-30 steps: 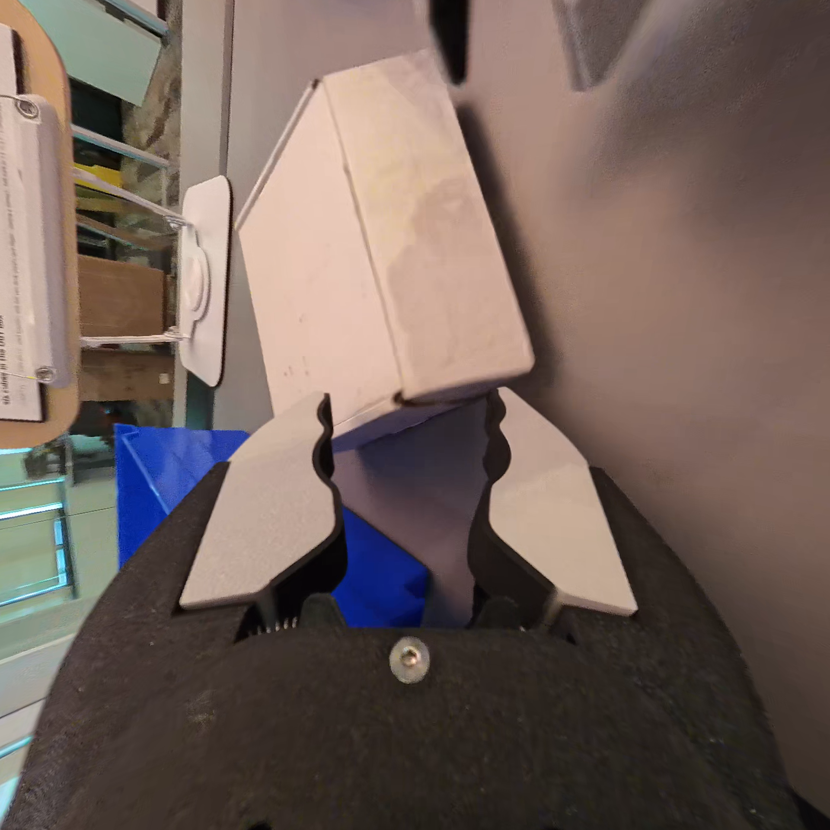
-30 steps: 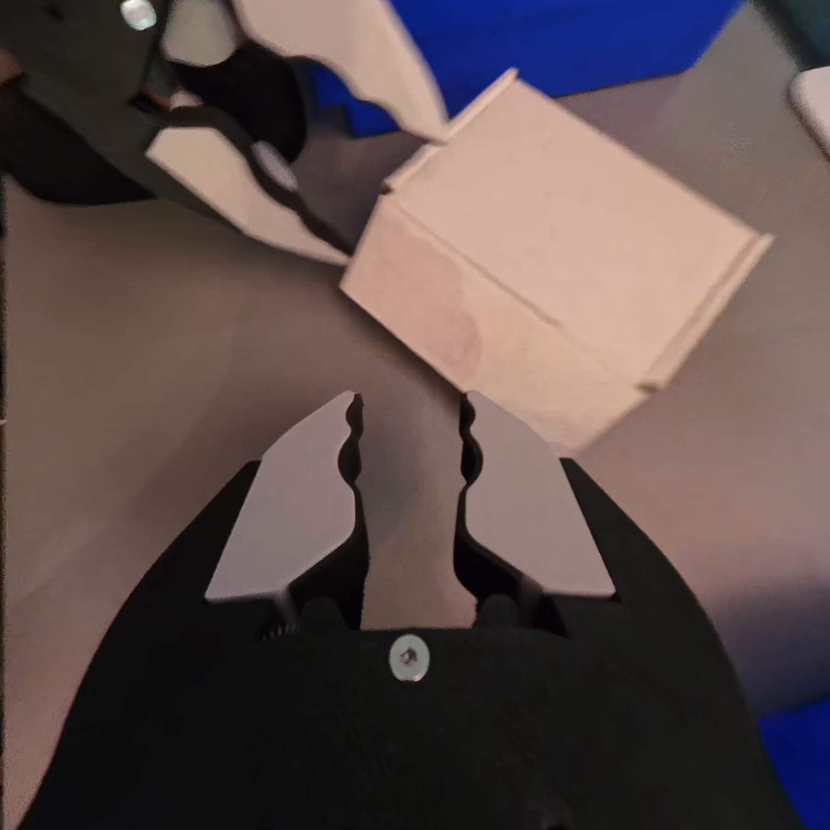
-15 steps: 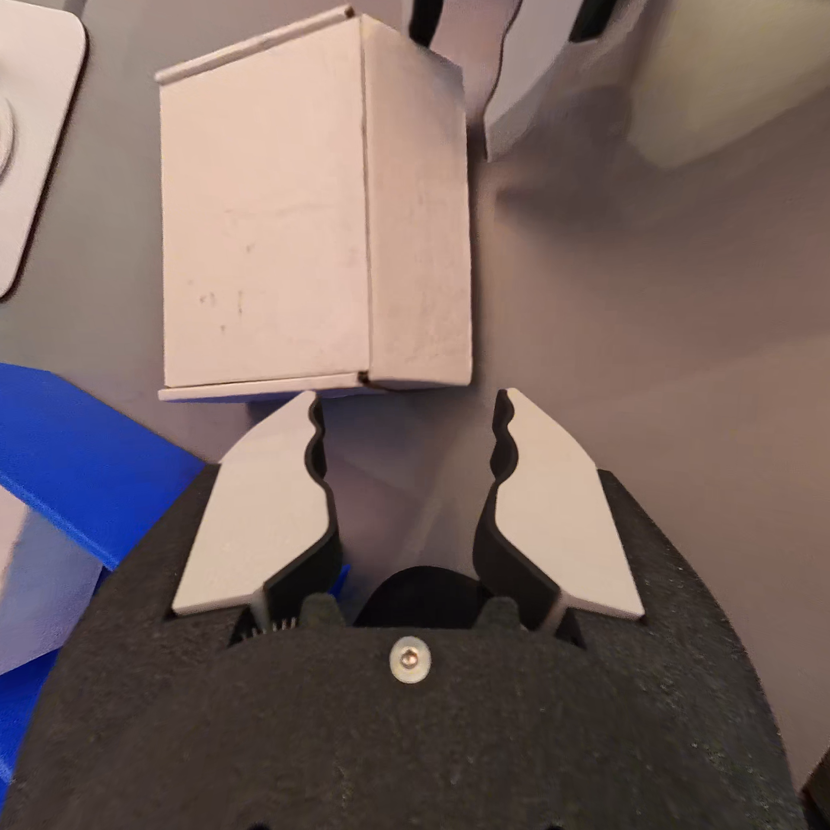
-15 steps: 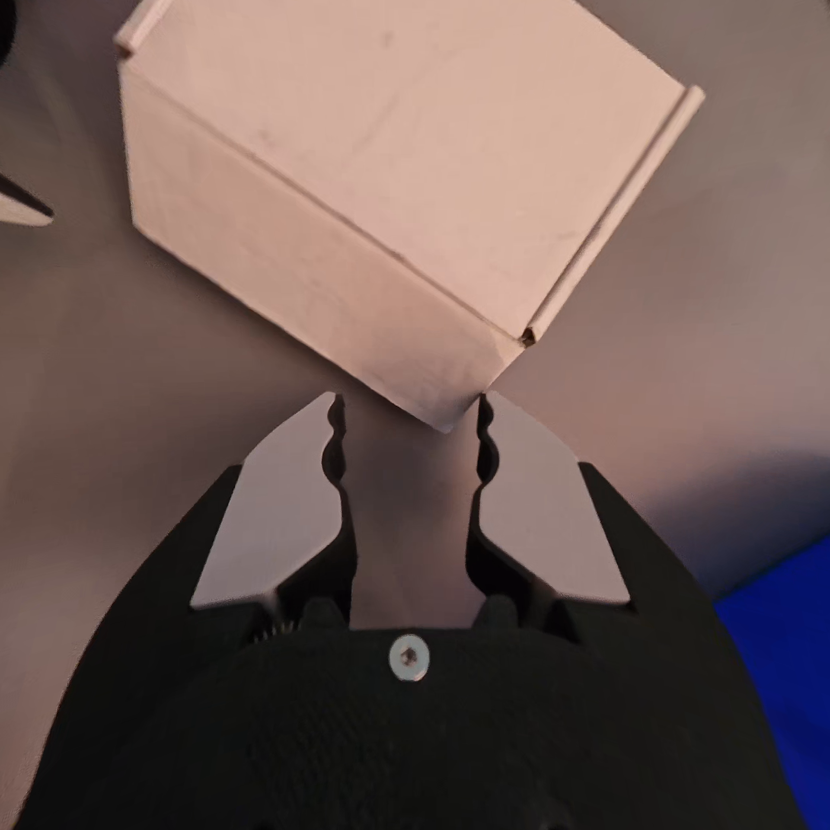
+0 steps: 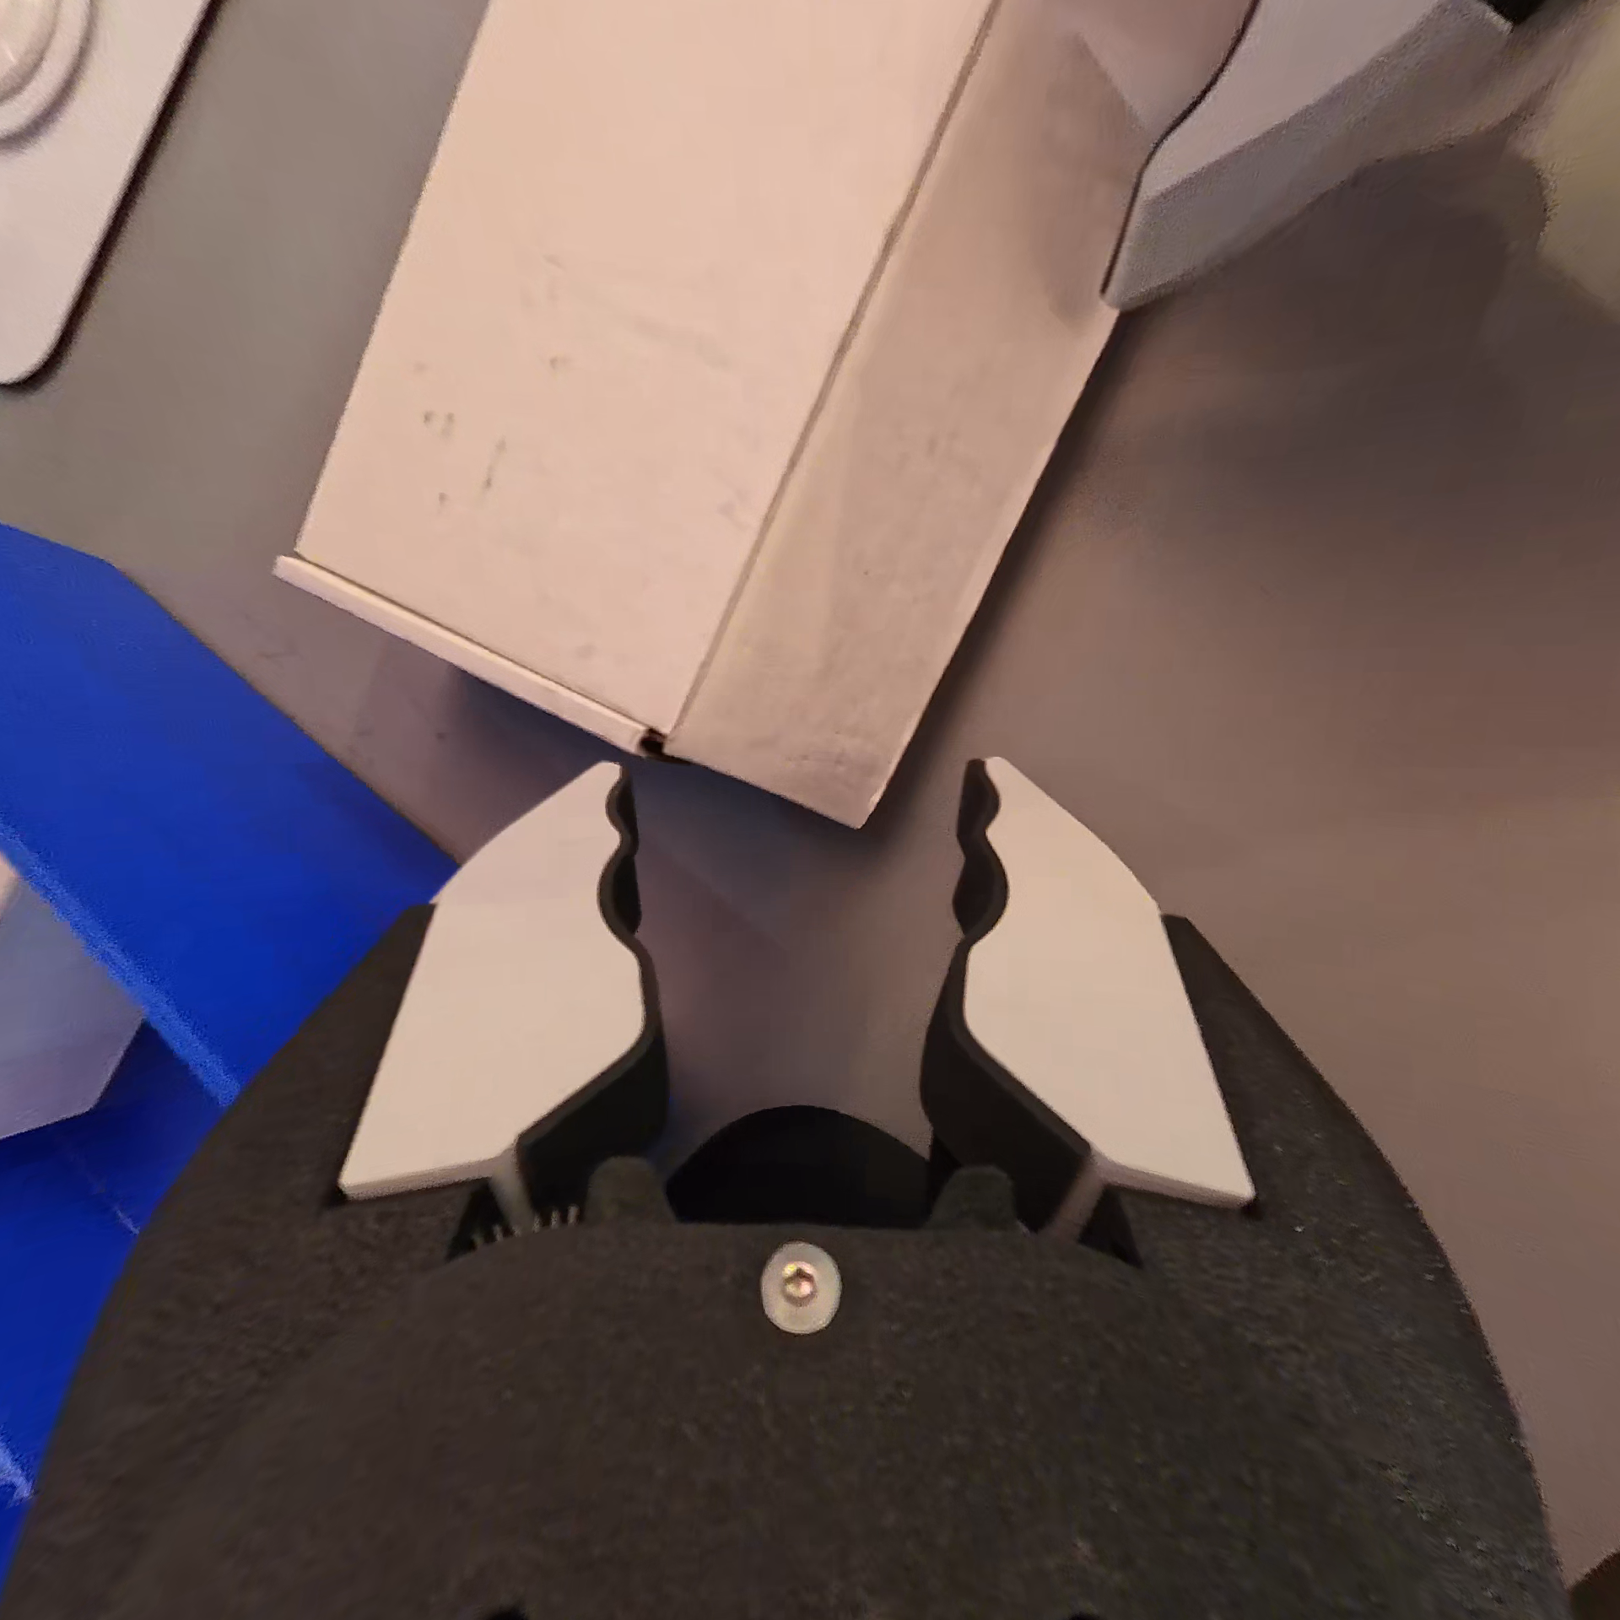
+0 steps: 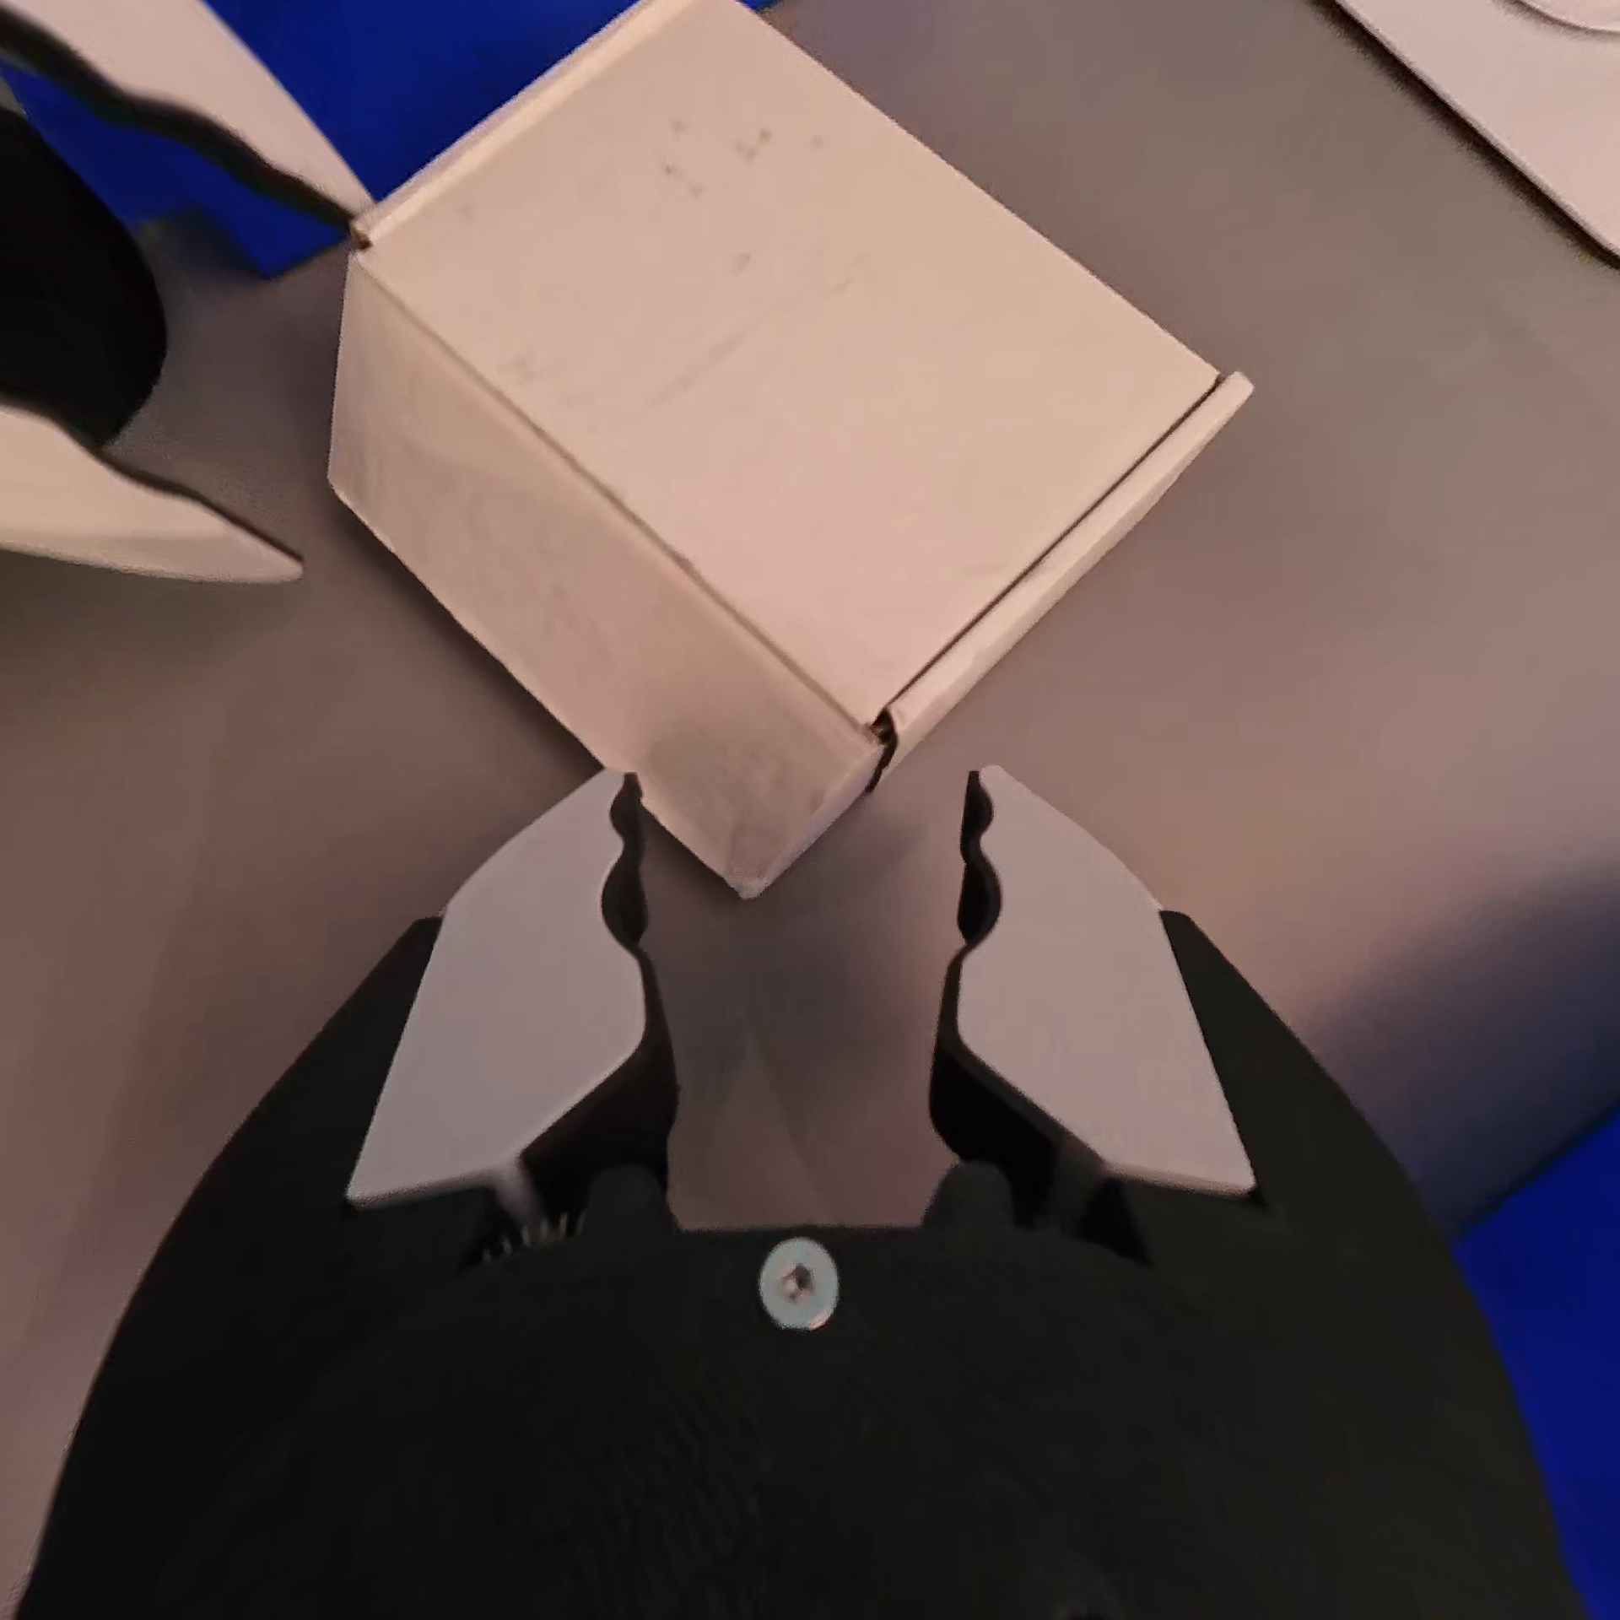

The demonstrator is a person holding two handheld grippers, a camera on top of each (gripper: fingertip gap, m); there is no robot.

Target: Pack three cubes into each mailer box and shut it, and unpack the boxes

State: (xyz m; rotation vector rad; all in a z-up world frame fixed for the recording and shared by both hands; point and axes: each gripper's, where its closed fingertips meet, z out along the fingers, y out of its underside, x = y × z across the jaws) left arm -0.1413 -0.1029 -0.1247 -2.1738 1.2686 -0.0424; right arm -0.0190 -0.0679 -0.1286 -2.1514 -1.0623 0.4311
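- The left gripper (image 5: 798, 776) has its jaws spread wide with nothing between them, and hovers over the grey table (image 5: 1315, 789); its fingertips flank the near corner of the mailer box (image 5: 666, 377).
- The right gripper (image 6: 798, 780) is likewise spread wide and empty, with the near corner of the same mailer box (image 6: 745, 421) poking into the gap between its tips without touching either finger.
- The mailer box is white cardboard, closed, lying flat on the table between the two grippers. Faint scuffs and small dark marks dot its top, and the tuck-in lid edge shows as a narrow lip along one side.
- A blue bin (image 5: 131, 789) sits left of the box in the left wrist view; a pale block (image 5: 44, 1008) lies inside it, cut off by the frame edge.
- A white rounded plate (image 5: 70, 175) lies at the far left, only partly in view.
- Against half a second ago, the box looms larger and sits turned at an angle in the left wrist view, and the right gripper's jaws stand wider apart, with the box corner now reaching between them.
- The box's contents are hidden by the shut lid.
- In the left wrist view the right gripper (image 5: 1271, 175) shows only as a blurred finger at the far right; in the right wrist view the left gripper (image 6: 131, 351) is blurred at the left edge.
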